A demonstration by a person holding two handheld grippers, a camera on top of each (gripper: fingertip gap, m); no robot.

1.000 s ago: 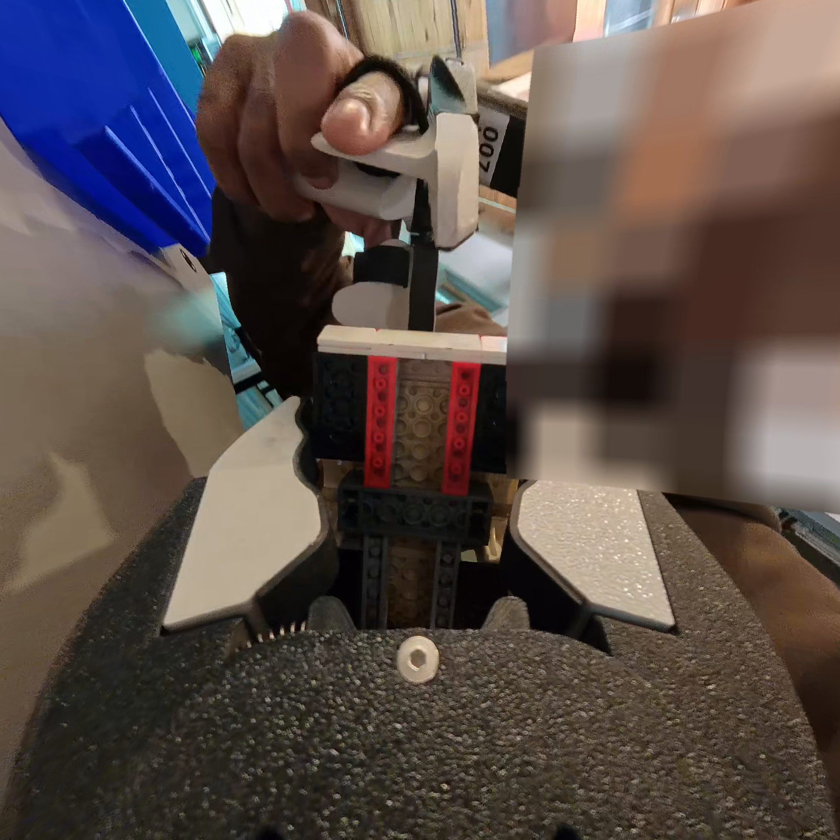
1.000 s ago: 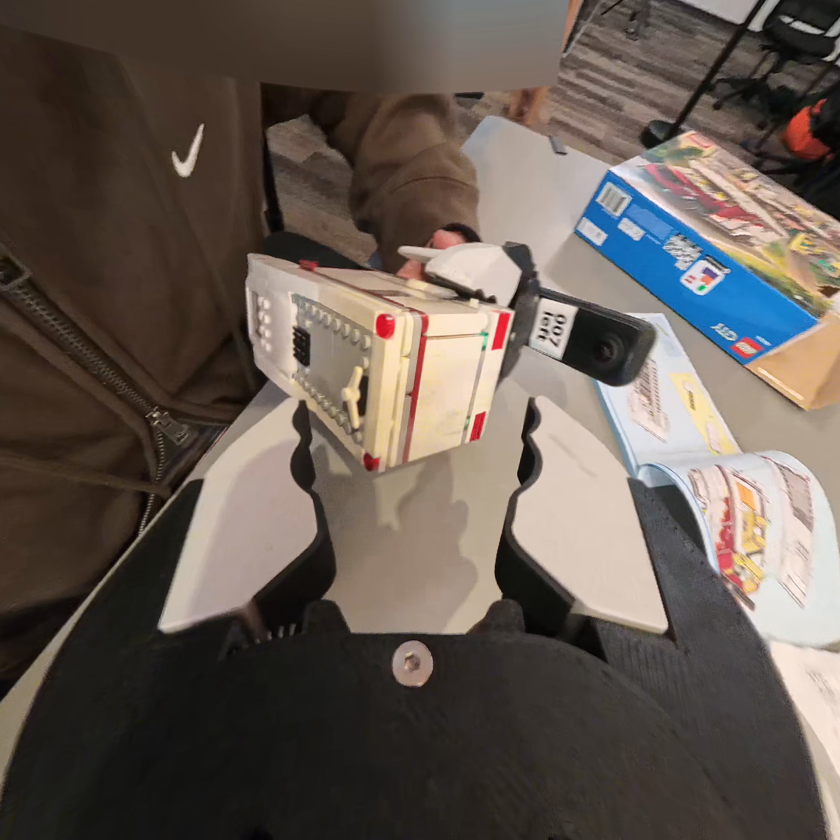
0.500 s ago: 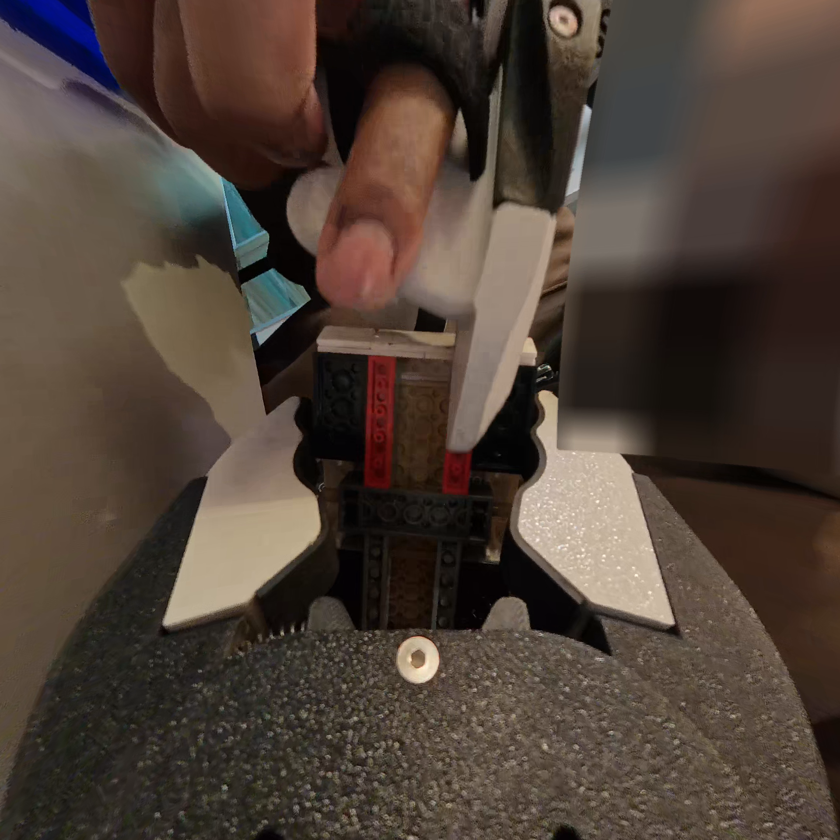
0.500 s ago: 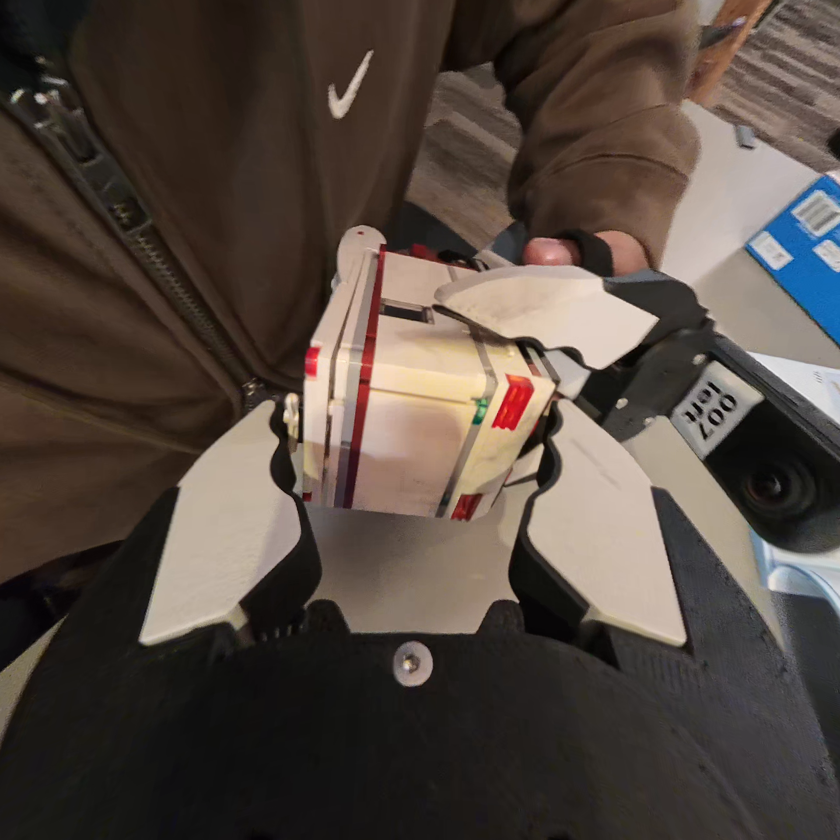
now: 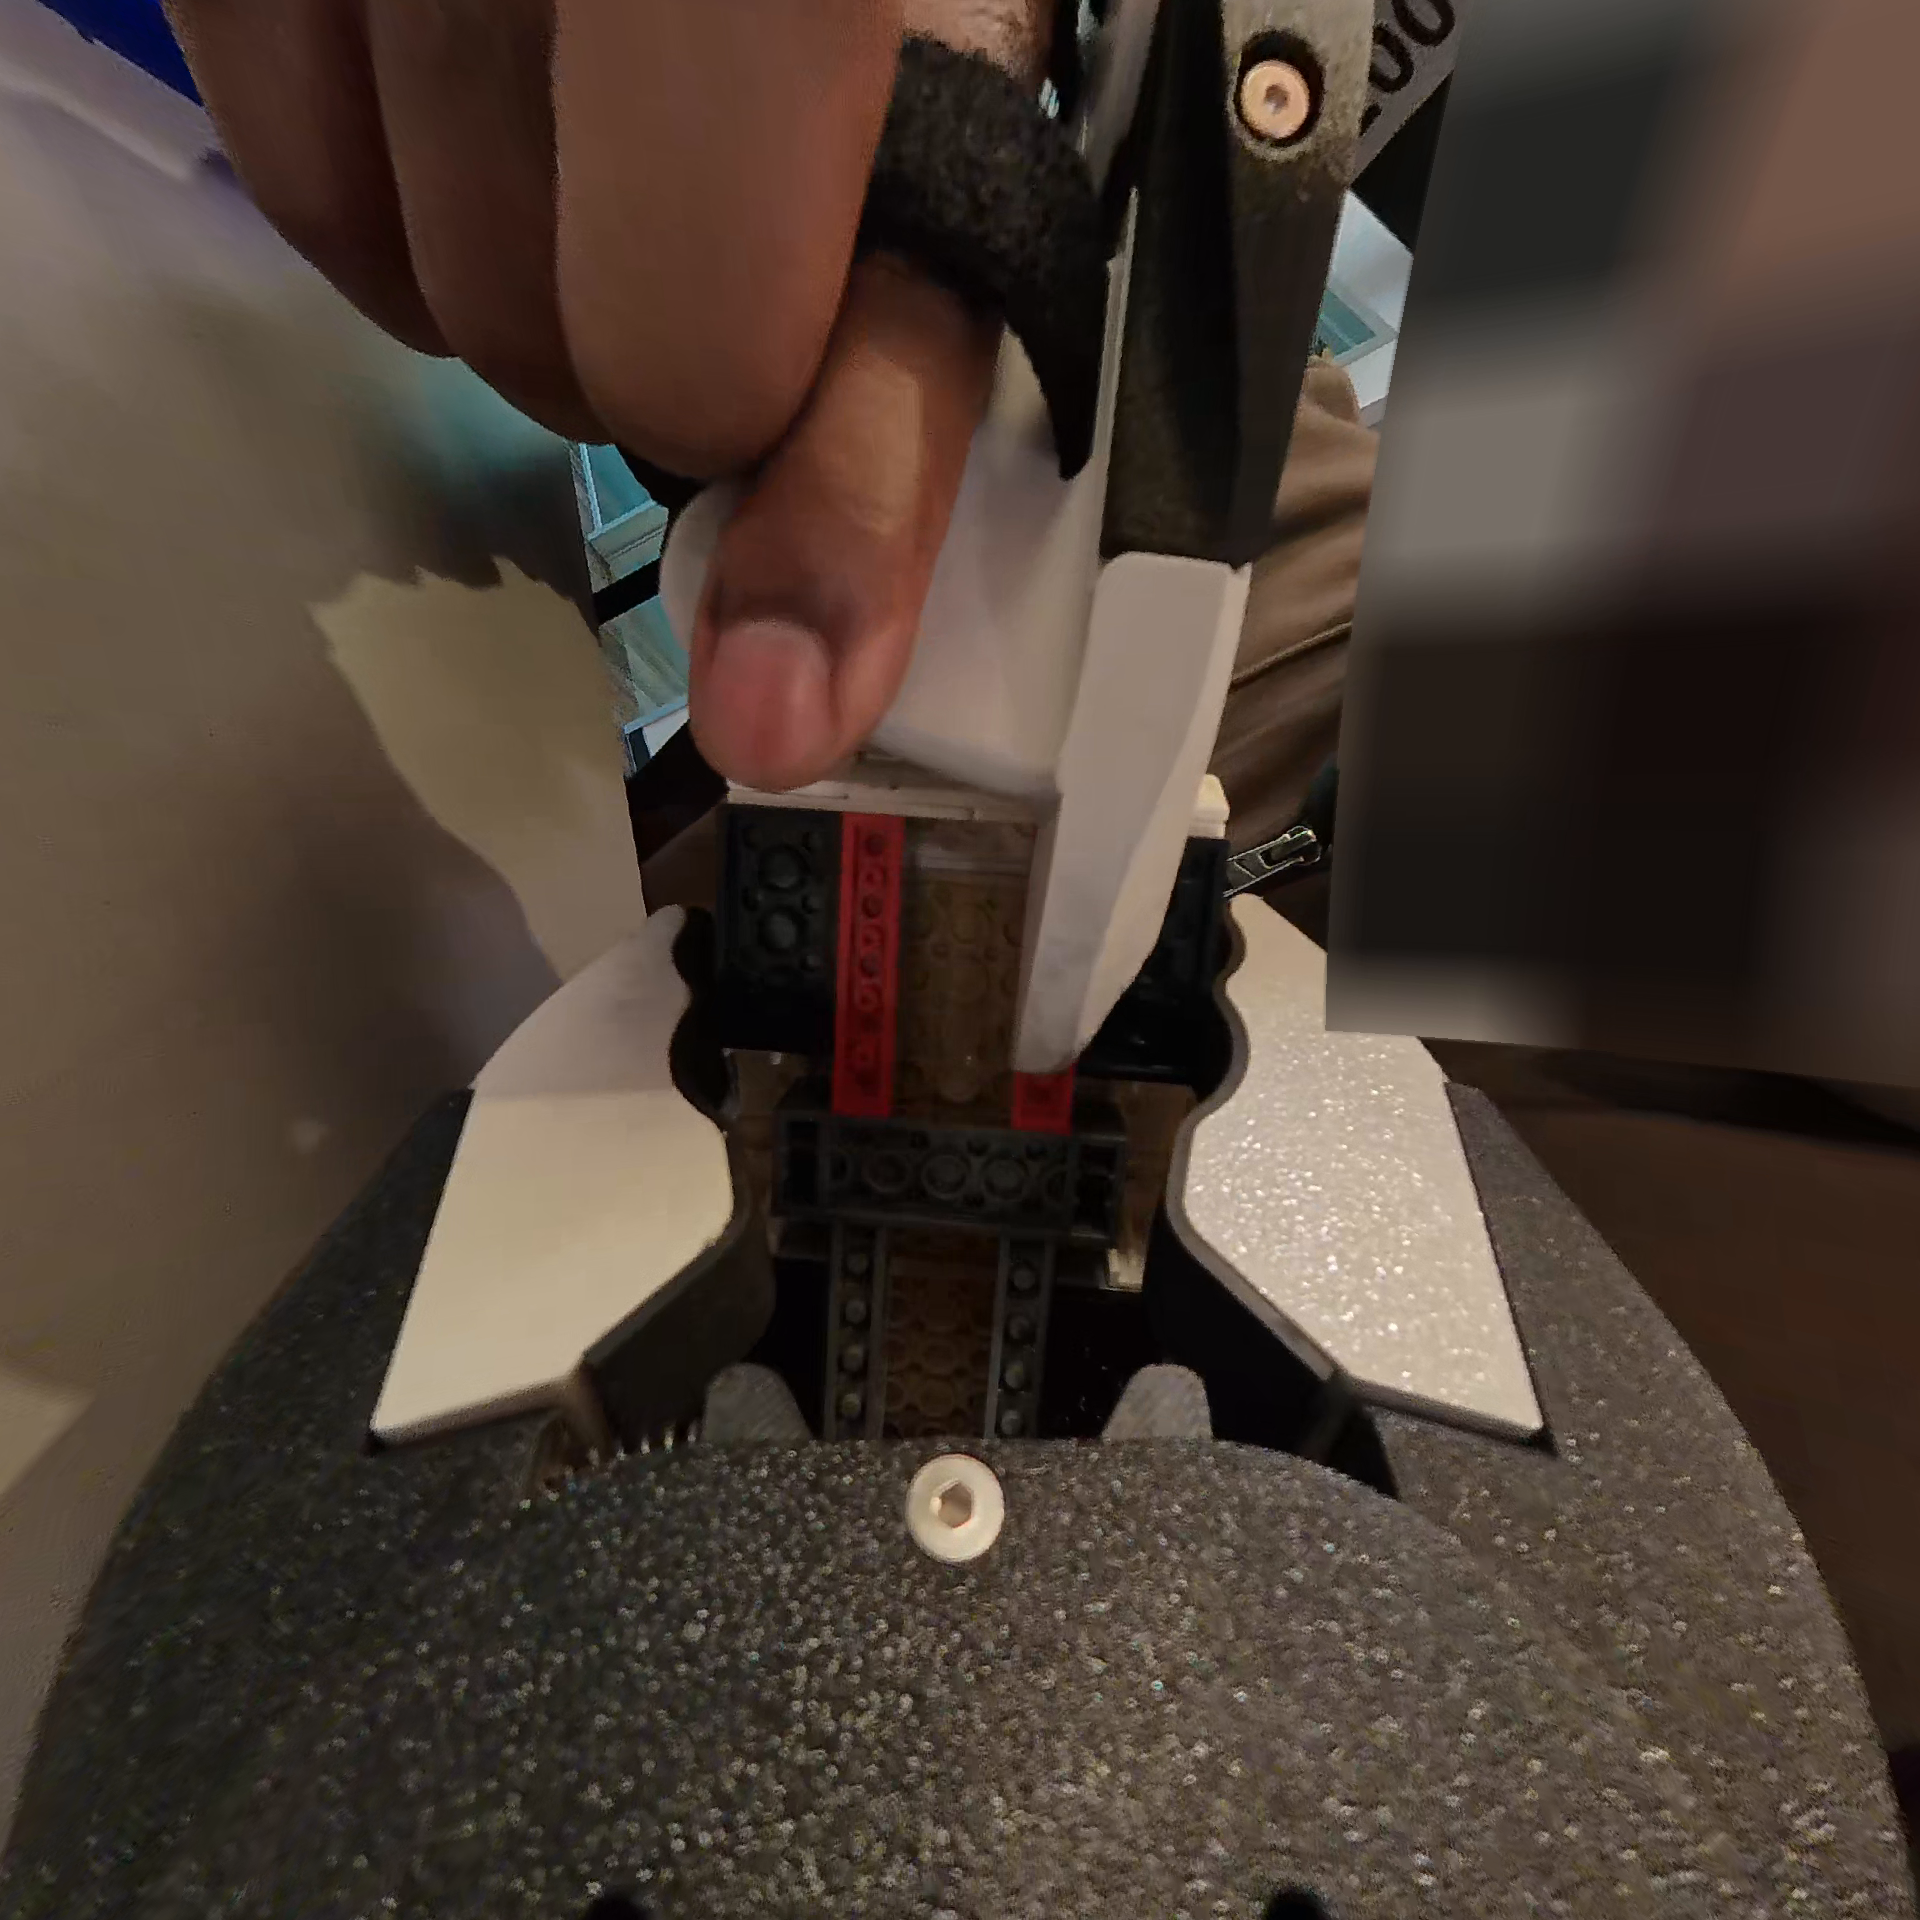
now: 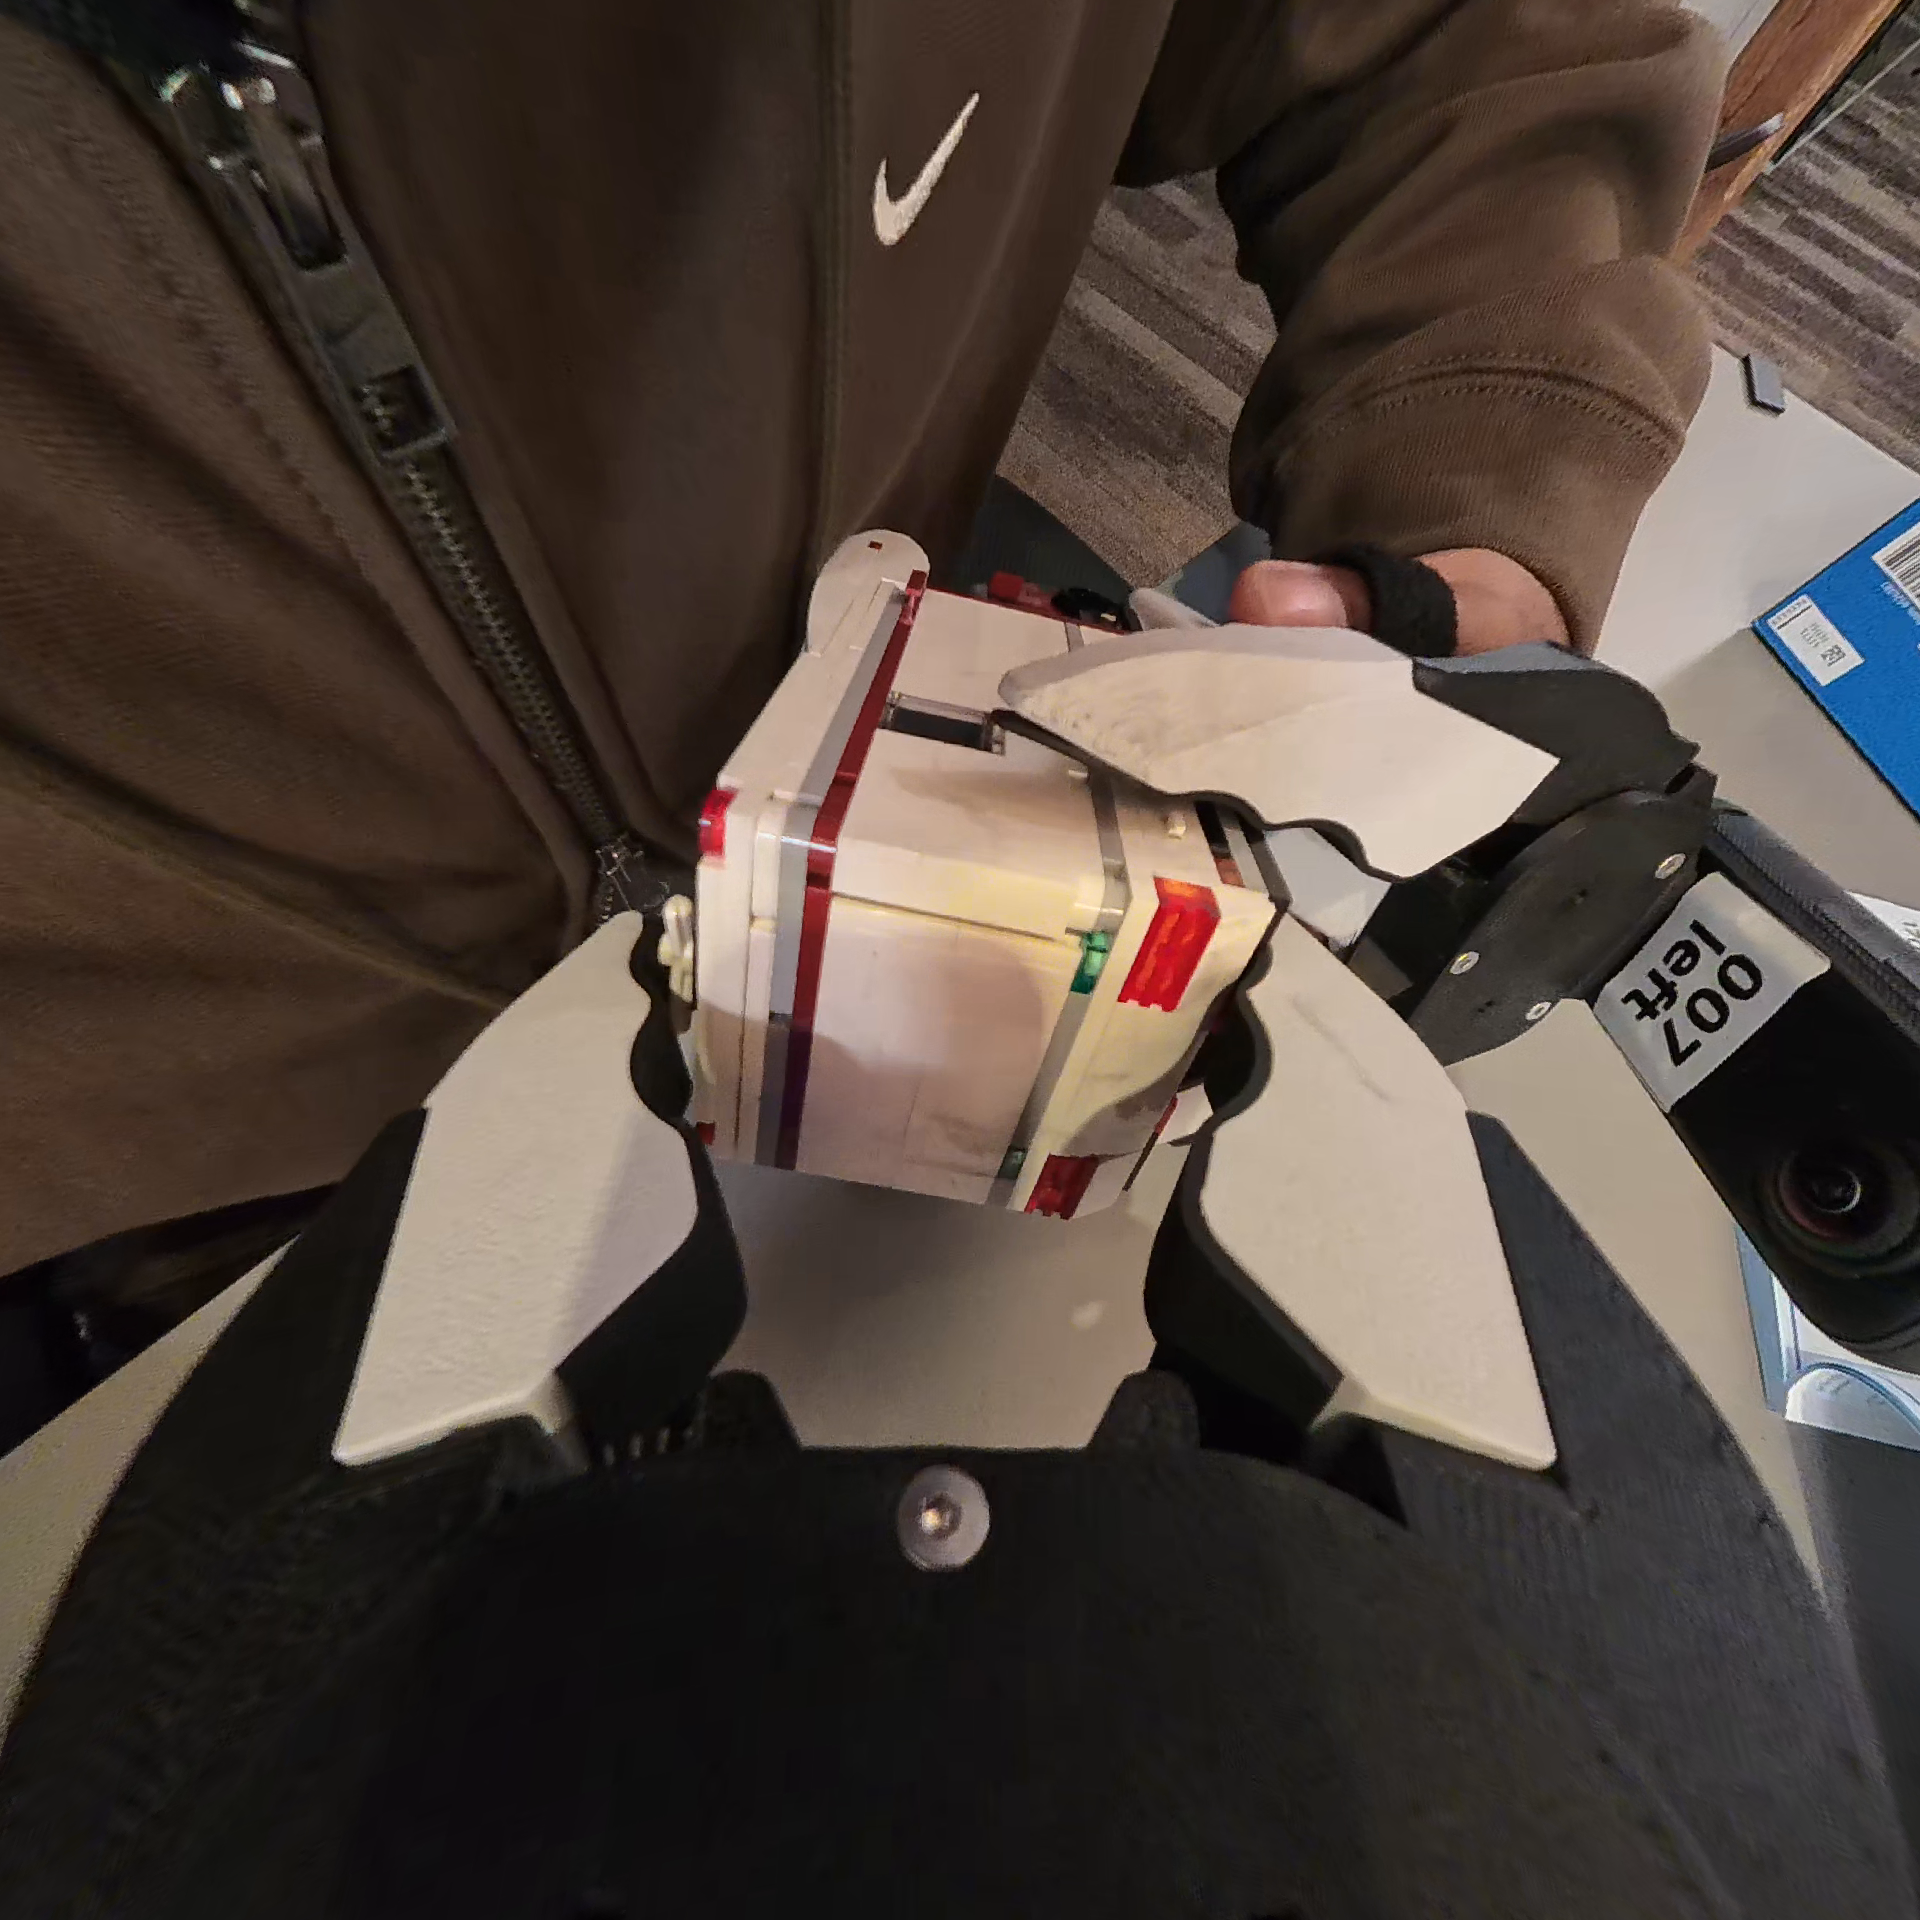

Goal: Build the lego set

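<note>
A white toy vehicle built of bricks, with red stripes (image 6: 935, 997), is held in the air between both grippers. My left gripper (image 5: 956, 925) is shut on its two sides, and its black, red and tan underside (image 5: 862, 935) faces that camera. My right gripper (image 6: 948, 940) has closed around the vehicle's rear end, one pad on the roof side and the other on the underside. One right finger (image 5: 1112, 831) lies on the underside in the left wrist view. A left finger (image 6: 1247, 717) shows on the vehicle's side in the right wrist view.
A person in a brown zip jacket (image 6: 520, 520) stands close behind the vehicle, and a hand (image 5: 623, 208) holds the right gripper. The grey table (image 6: 935, 1320) lies below. A blue box (image 6: 1860, 644) and an open booklet (image 6: 1829, 1392) lie at the right. Only a small space, under 4 cm, lies between the two pairs of fingers.
My right gripper came in from farther off, opened wider around the vehicle's rear end, then closed in on it. My left gripper kept its hold on the vehicle throughout.
</note>
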